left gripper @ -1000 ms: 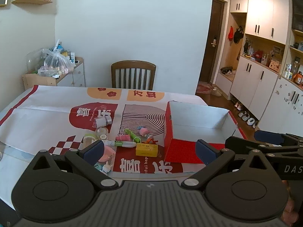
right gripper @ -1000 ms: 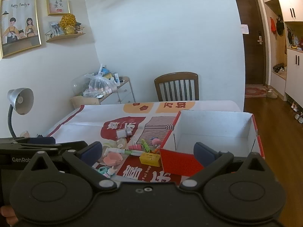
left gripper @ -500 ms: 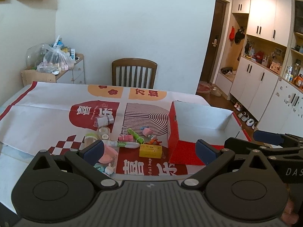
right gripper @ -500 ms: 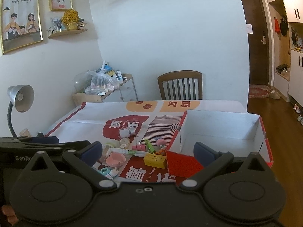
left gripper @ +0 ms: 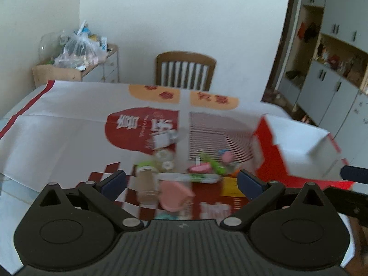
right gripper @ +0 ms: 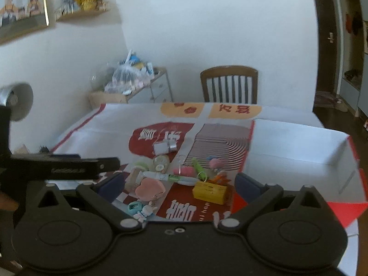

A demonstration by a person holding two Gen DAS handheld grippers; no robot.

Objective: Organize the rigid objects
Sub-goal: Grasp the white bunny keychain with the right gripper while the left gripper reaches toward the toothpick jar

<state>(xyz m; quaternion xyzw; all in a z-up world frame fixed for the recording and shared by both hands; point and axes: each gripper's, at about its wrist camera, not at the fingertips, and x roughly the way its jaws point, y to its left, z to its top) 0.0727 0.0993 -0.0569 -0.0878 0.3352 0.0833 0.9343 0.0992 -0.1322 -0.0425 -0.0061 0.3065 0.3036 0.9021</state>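
Note:
A heap of small items lies on the printed table cover: a yellow block (right gripper: 209, 192), a pink heart-shaped case (right gripper: 149, 188), a white pen (right gripper: 170, 176), a silver-and-white box (right gripper: 164, 147) and a small rabbit figure (right gripper: 145, 210). In the blurred left wrist view the pink case (left gripper: 176, 195) and yellow block (left gripper: 231, 186) lie between the fingers. An open red-and-white cardboard box (right gripper: 299, 147) stands right of the heap. My left gripper (left gripper: 181, 182) is open and holds nothing. My right gripper (right gripper: 180, 182) is open above the heap, also holding nothing.
A wooden chair (right gripper: 230, 84) stands at the table's far side. A side cabinet with plastic bags (right gripper: 128, 78) is at the back left, a desk lamp (right gripper: 17, 99) at the left edge. White cupboards (left gripper: 329, 69) and a doorway lie to the right.
Both grippers have moved forward and down toward the heap, which now looks larger and sits between the fingers. The left wrist view is now motion-blurred. Both stay open.

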